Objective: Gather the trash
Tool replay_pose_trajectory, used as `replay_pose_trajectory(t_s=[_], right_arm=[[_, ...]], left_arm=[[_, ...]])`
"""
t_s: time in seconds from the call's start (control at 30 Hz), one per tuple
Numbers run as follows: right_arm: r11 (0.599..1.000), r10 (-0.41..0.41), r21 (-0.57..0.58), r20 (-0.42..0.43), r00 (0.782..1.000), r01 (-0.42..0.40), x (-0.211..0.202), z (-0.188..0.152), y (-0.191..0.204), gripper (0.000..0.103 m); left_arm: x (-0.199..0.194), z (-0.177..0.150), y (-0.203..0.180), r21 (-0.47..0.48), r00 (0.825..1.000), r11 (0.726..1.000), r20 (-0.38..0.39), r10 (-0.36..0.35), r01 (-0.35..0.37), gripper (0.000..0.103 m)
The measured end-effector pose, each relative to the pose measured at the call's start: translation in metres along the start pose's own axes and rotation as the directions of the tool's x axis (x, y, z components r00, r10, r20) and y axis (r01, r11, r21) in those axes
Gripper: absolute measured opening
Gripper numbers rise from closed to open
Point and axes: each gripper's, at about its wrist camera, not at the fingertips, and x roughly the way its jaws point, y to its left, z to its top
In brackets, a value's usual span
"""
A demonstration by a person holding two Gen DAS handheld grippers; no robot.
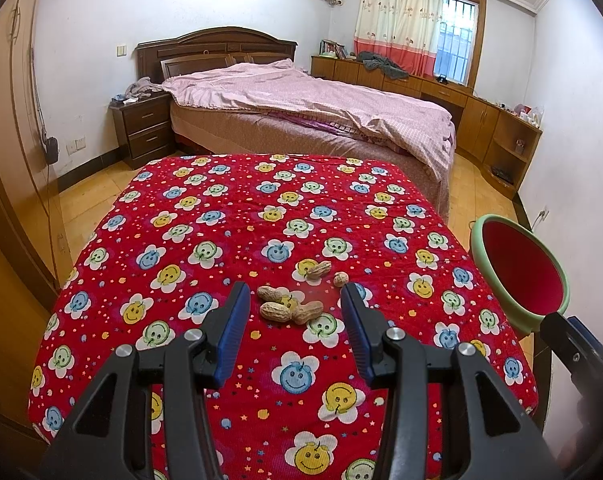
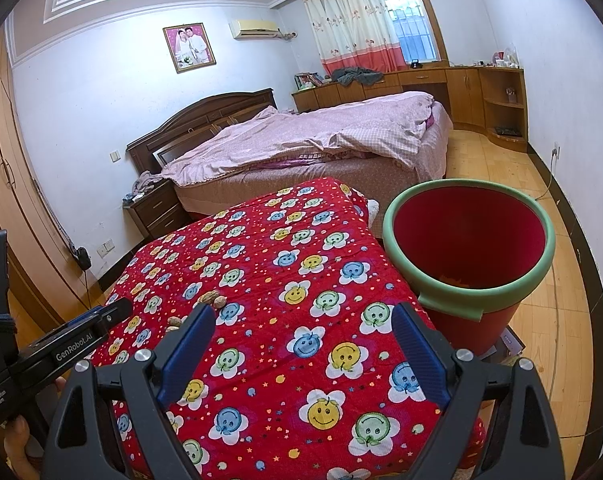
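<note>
Nightstand (image 1: 145, 130): dark wood, stands at the far left beside the bed (image 1: 301, 108); clutter on top, too small to identify.
Left gripper (image 1: 295, 316): jaws spread wide, nothing held; blue pads (image 1: 233, 328) flank the nearest shells and hover just over the cloth. Contact with the cloth cannot be confirmed.
Peanut shells (image 1: 289, 306): cluster of three lies on the red flower-print cloth (image 1: 221, 240) between the left fingertips; shells in this cluster touch one another.
Further shells (image 1: 319, 270): one whole pod and a smaller round piece (image 1: 340, 279), just beyond the cluster, apart from each other.
Same shells, right wrist view (image 2: 215, 300): seen left of the right gripper's left finger, partly hidden behind it.
Right gripper (image 2: 305, 332): jaws apart, empty, raised over the cloth near its right edge.
Trash bin (image 2: 469, 292): red with a green rim, stands off the right edge of the cloth, just beside it; small orange scraps show at its bottom.
Bin, left wrist view (image 1: 521, 268): right of the shells, well apart from them.
</note>
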Motion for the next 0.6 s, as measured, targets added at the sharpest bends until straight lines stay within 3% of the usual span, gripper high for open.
replay_pose_trajectory(t_s=[0.6], right_arm=[[1.0, 0.0, -0.001, -0.001, 1.0, 0.0, -0.0001, 0.0001, 0.0006, 0.092]], left_arm=[[-0.0003, 0.0002, 0.0011, 0.0, 1.0, 1.0, 0.0, 0.0, 0.0, 0.047]])
